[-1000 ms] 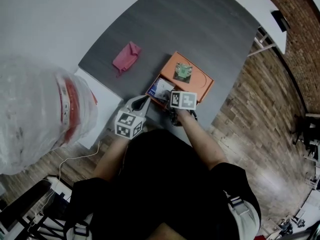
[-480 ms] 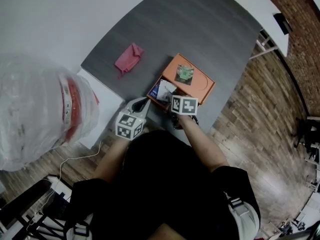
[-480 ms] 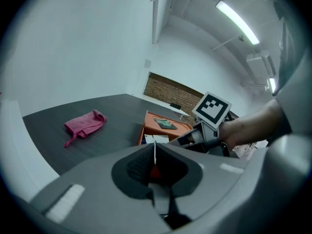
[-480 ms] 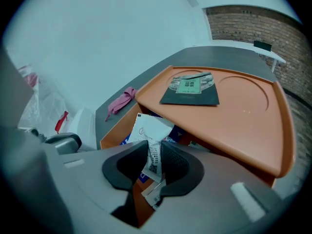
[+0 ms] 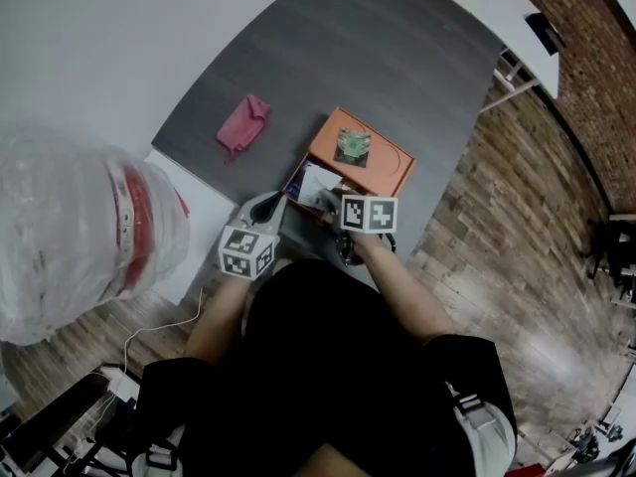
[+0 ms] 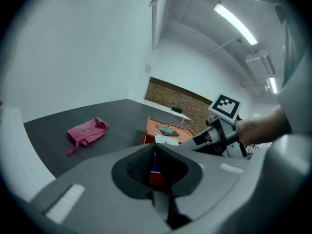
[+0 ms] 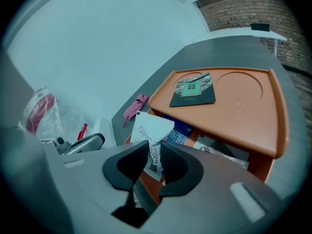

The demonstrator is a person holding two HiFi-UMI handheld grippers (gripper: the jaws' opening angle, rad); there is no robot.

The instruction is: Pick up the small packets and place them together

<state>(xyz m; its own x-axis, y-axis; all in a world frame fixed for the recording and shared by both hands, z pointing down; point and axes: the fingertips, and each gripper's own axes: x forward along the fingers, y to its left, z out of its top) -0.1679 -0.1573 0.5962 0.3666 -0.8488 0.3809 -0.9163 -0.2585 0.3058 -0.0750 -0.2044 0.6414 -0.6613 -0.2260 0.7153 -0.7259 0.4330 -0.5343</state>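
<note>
An orange box (image 5: 383, 170) sits near the front edge of the dark table (image 5: 378, 48), with a dark-and-green packet (image 5: 350, 145) on its flat top (image 7: 234, 108). More packets (image 7: 183, 130) lie in the open shelf under that top. My right gripper (image 7: 154, 152) has just been closing and is shut on a white packet (image 7: 155, 128), held a little above the shelf's front; the same white packet (image 5: 316, 181) shows in the head view. My left gripper (image 6: 155, 152) is shut with nothing in it, hovering just left of the box (image 6: 168, 130).
A pink cloth (image 5: 241, 124) lies on the table to the left of the box. A white slab (image 5: 194, 217) and a clear plastic bag (image 5: 79, 232) stand at the left. The table's front edge drops to a wooden floor (image 5: 517, 217).
The right gripper has risen slightly with the white packet pinched between its jaws. The left gripper has stayed in place.
</note>
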